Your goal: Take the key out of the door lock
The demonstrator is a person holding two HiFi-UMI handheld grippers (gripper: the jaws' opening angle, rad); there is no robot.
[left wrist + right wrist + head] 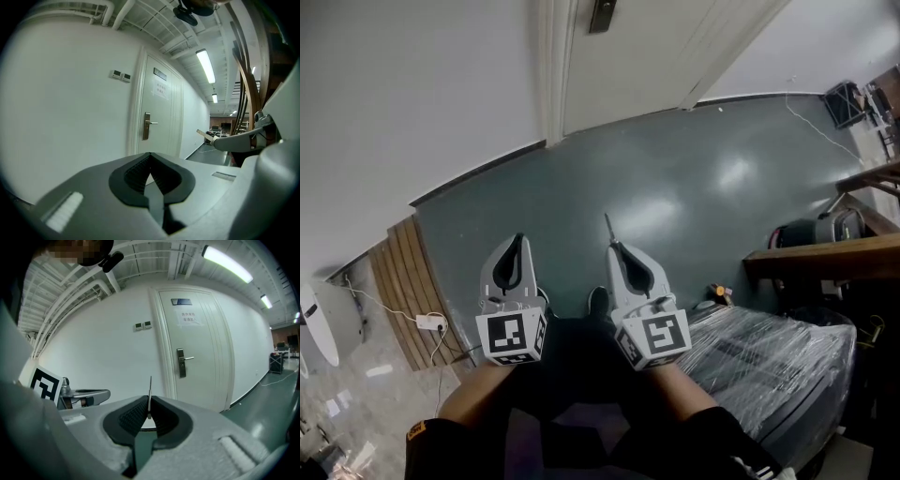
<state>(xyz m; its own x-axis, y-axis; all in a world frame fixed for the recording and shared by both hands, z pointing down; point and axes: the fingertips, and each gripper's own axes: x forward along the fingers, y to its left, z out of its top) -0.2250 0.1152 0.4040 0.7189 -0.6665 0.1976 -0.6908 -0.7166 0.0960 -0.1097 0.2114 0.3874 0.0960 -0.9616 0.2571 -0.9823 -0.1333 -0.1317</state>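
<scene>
White panelled door [201, 348] w/ brass lock plate [180, 363] stands well apart. Grey right gripper [617, 251] pinches thin metal key [608, 228], already out of lock. Grey left gripper [518, 244] has jaws pressed together, empty. Risk: key could slip, since pads catch only its base.

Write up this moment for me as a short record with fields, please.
Left gripper: fingers shut, nothing between them
Right gripper: fingers shut on the key
Key position: thin blade sticks out past the fingers, well clear of the door
Door: closed, handle level
Placement: both grippers side by side above the dark floor, some way back from the door
</scene>
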